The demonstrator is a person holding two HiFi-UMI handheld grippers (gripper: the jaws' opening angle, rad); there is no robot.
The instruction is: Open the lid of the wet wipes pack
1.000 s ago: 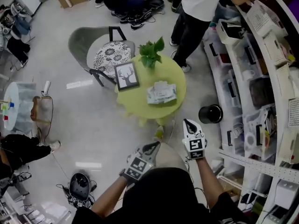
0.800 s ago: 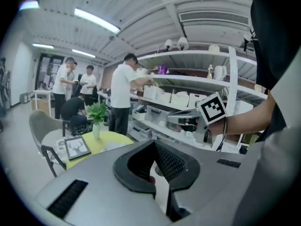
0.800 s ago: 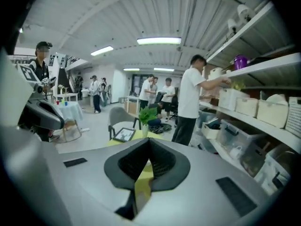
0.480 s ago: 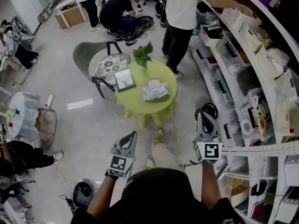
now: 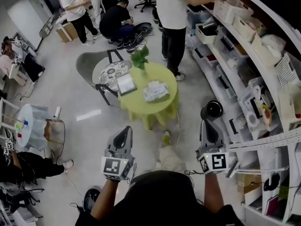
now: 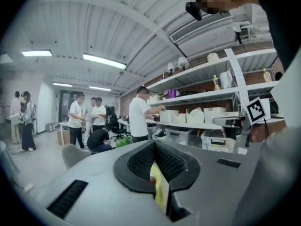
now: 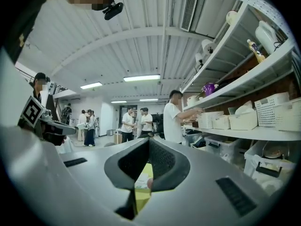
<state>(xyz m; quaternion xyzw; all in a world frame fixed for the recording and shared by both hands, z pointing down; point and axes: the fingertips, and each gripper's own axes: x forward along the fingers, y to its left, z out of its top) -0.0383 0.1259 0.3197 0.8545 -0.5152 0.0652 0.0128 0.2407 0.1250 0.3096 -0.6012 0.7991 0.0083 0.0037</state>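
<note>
green cloth covers the round surface [image 5: 141,108] that carries the task's thing. the wet wipes pack [image 5: 156,91] lies flat on it, between the middle and the right edge, well apart from both tools. its lid is too small to make out from here. judged from the distance, the opening step is not yet begun.

a framed picture [image 5: 126,83] sits toward the left edge and a potted plant [image 5: 139,57] stands at the far edge. neither touches the pack, so access from the near edge appears free. a chair [image 5: 87,55] stands just beyond the left edge. a person in a white top [image 5: 171,13] stands past the far edge, facing the shelving [image 5: 244,51].

the left hand-held gripper [image 5: 126,132] is carried over the floor on the near side of the surface. its jaws are brought together with nothing between them, and only a sliver of green shows through the slot in its own view. the right hand-held gripper [image 5: 207,125] is likewise closed and empty, held beside the shelving. both point roughly level toward the surface, a carrying posture suited to approach, not to work.

next move, as a judgement: close the distance to the near edge, then steady the pack with one tool and lift the lid tab with the other.
</note>
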